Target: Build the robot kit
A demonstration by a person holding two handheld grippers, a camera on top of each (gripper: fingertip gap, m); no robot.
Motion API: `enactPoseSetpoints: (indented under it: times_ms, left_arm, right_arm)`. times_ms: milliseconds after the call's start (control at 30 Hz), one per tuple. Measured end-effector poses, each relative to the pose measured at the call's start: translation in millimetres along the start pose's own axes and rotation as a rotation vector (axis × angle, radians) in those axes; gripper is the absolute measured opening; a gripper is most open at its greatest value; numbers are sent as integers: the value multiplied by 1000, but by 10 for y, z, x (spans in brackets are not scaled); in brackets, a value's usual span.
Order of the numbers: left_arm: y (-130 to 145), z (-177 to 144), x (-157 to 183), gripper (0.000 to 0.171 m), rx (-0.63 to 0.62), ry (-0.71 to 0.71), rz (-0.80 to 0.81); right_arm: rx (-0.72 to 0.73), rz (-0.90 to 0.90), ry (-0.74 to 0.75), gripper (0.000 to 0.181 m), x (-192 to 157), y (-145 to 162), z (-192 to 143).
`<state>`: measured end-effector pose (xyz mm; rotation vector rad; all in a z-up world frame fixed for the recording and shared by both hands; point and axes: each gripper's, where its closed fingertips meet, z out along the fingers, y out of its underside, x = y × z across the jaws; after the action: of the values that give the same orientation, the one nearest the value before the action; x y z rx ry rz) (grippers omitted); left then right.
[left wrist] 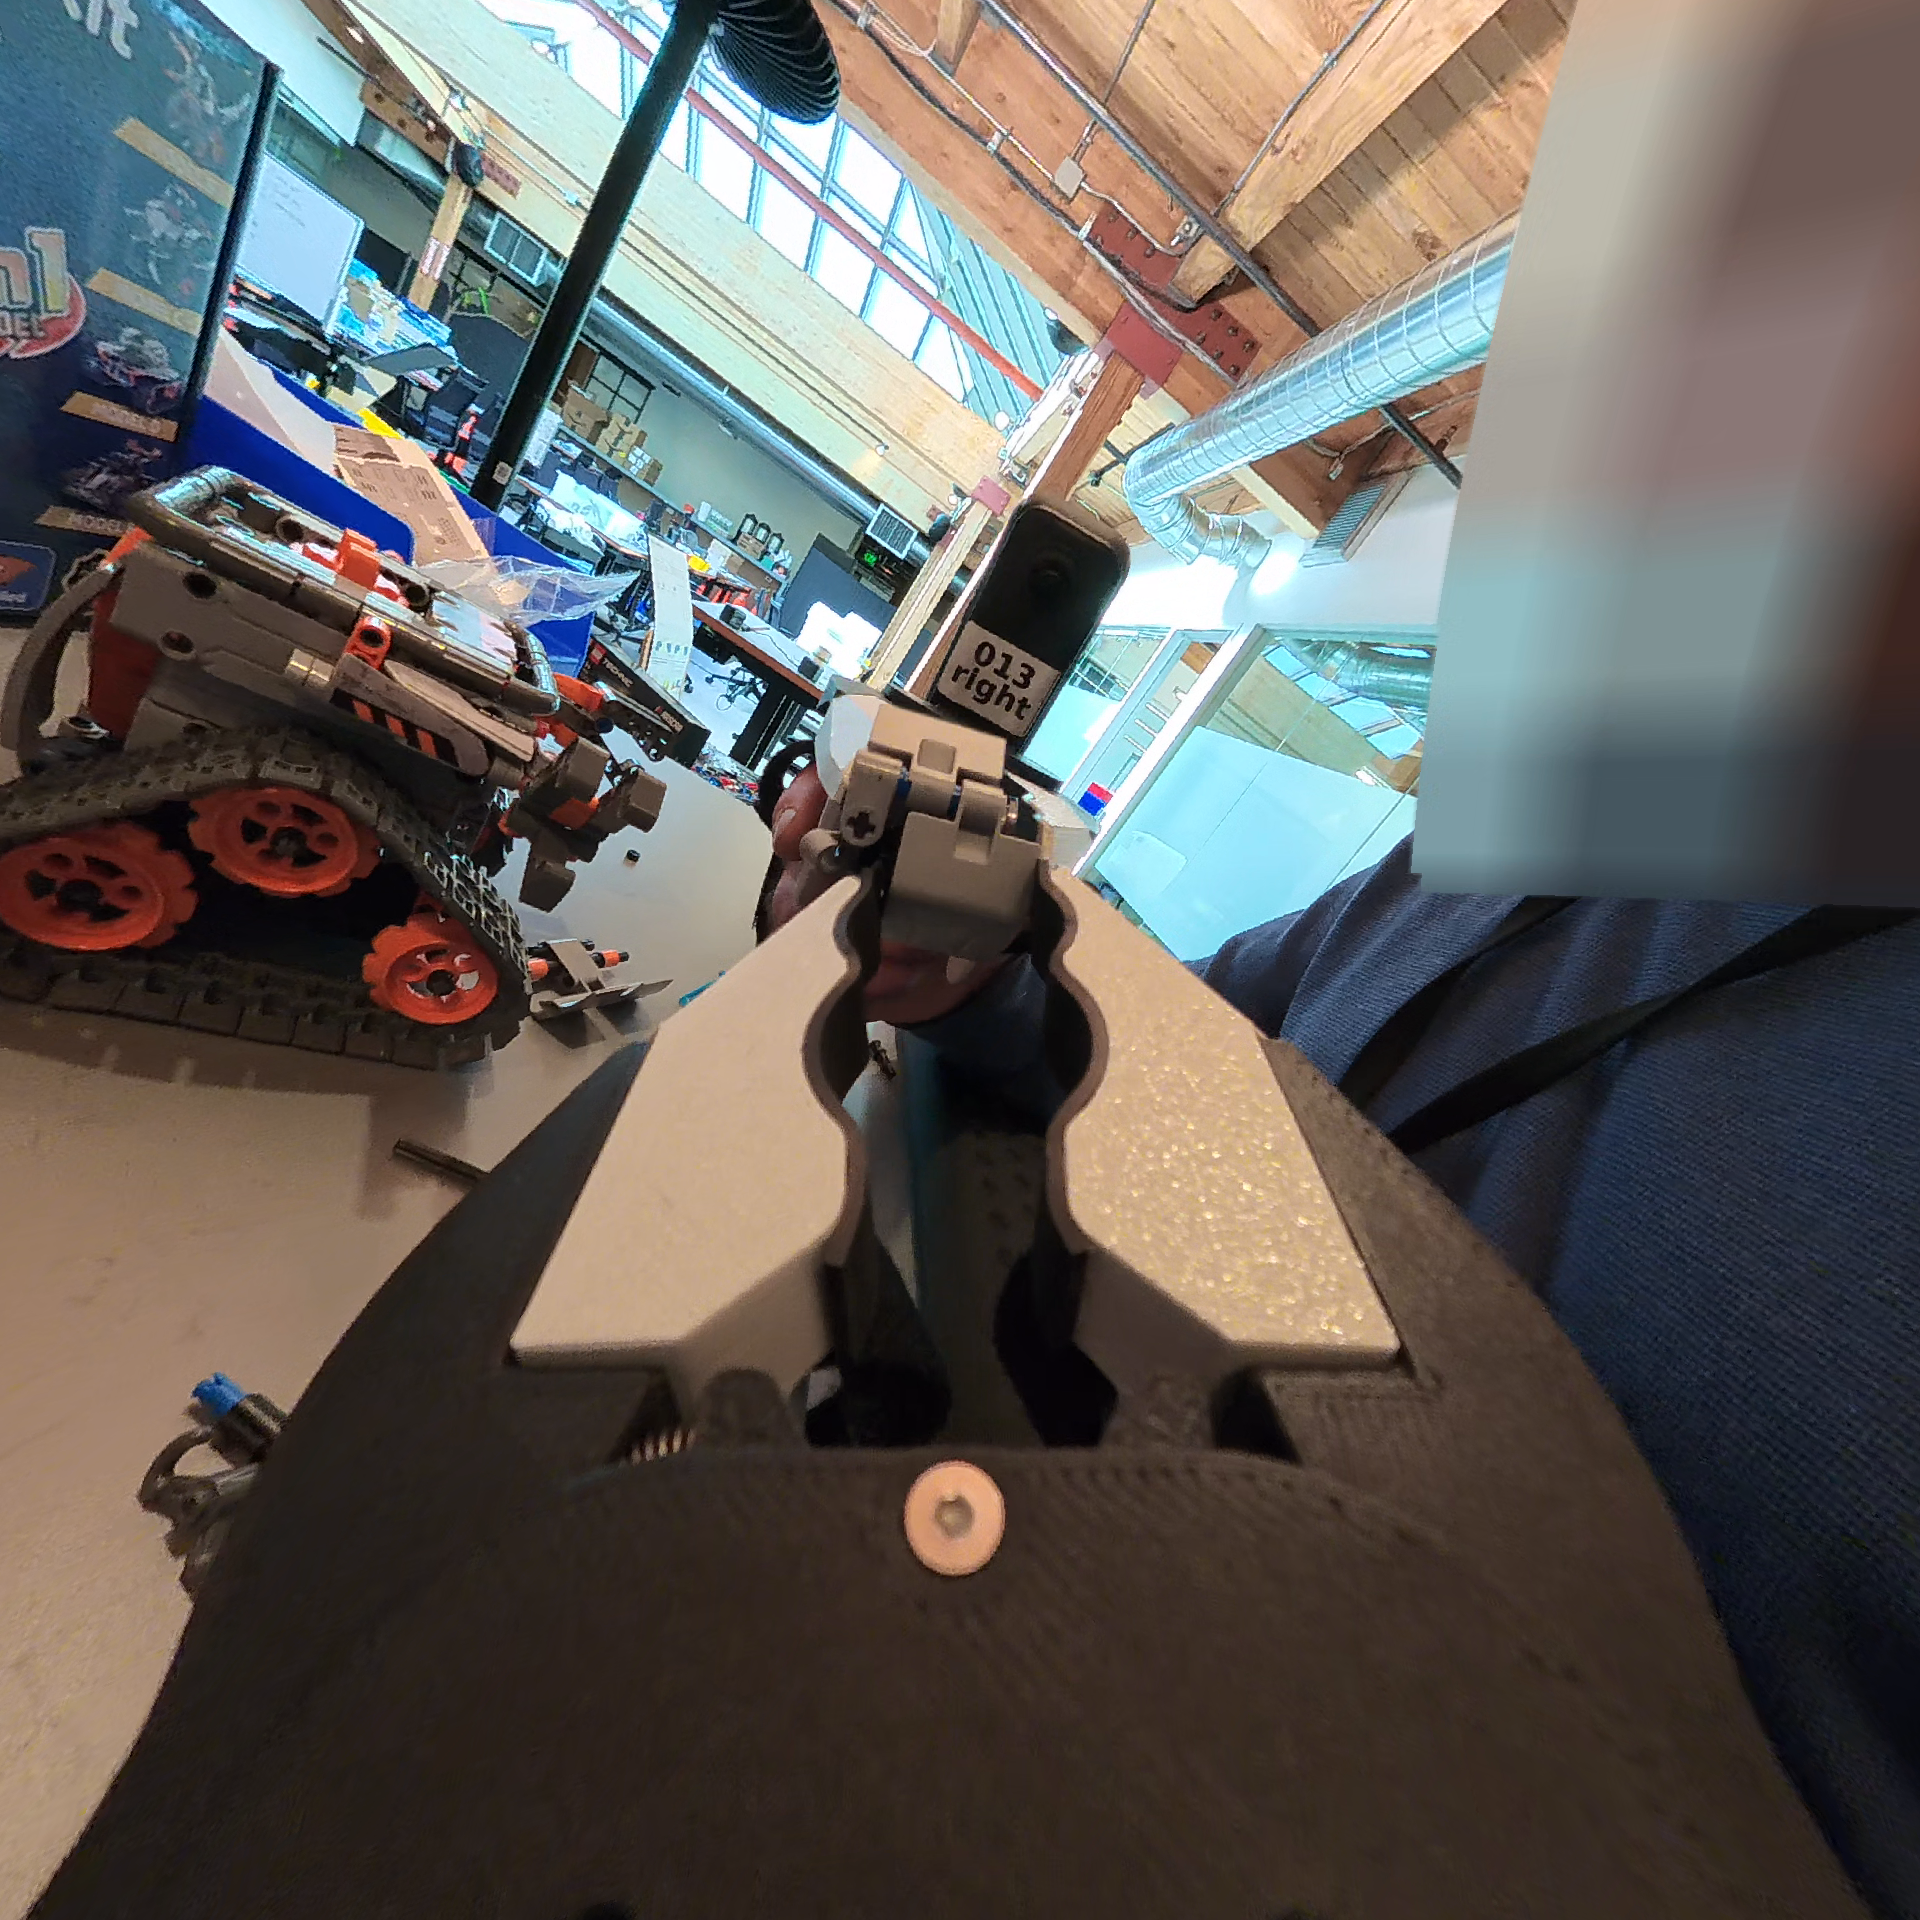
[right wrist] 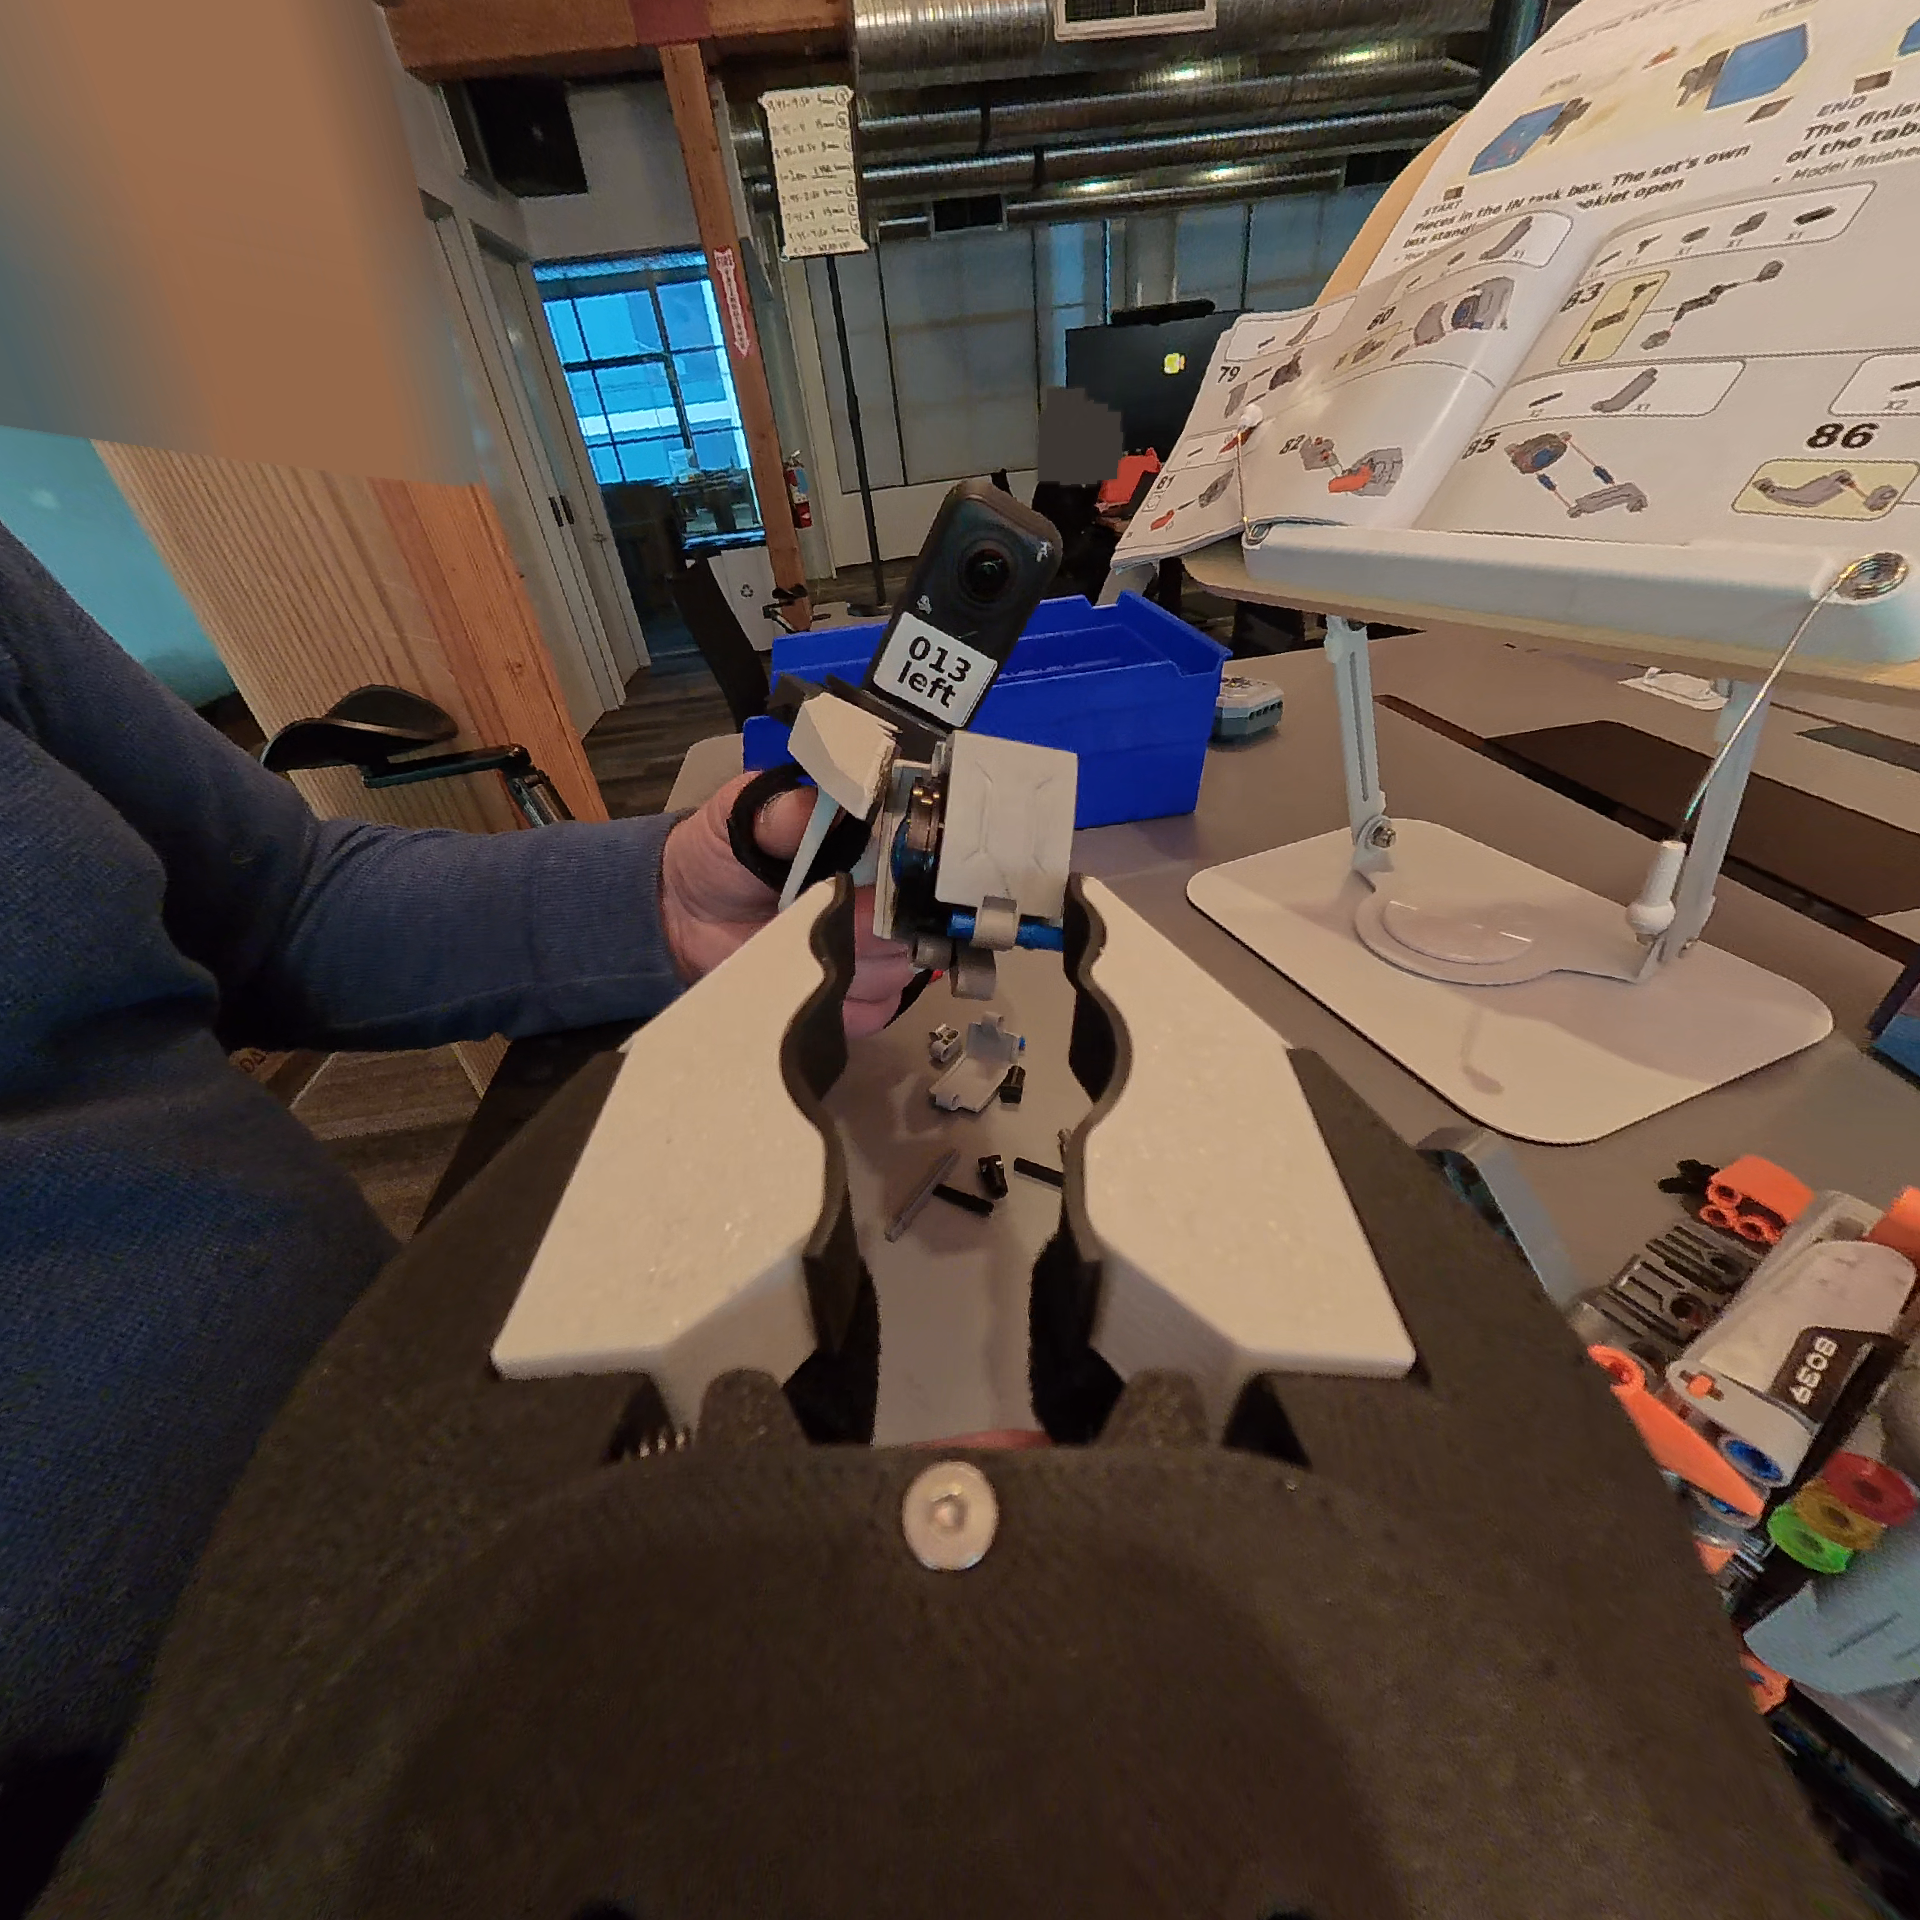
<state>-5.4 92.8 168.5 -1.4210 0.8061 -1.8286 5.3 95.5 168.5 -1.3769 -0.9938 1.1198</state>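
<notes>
Left tool (left wrist: 951, 894) and right tool (right wrist: 961, 914) seemingly gripping 1 grey brick assembly (right wrist: 977, 852)

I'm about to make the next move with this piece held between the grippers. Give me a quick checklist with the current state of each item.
1. Left gripper shut on the grey brick-built sub-assembly: ok.
2. Right gripper clamped on it too: cannot tell; its fingertips flank it, contact unclear.
3. Blue pin at the sub-assembly's bottom fully seated: cannot tell.
4. Loose small grey and black parts in sight on the grey table: ok.
5. Open instruction booklet readable on its white stand: ok.
6. Grey tracked model with orange wheels apart from both grippers: ok.
</notes>
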Motion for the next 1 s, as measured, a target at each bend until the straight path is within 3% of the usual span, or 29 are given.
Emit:
enactPoseSetpoints:
  times_ms: [433,1000]
  left_arm:
    - [88,-2,-80,26,-90,-77,92]
    - [43,-55,-166,24,-264,-319,436]
  right_arm:
    - [-49,-49,41,29,65,82,7]
    - [-103,-116,79,27,114,141,-7]
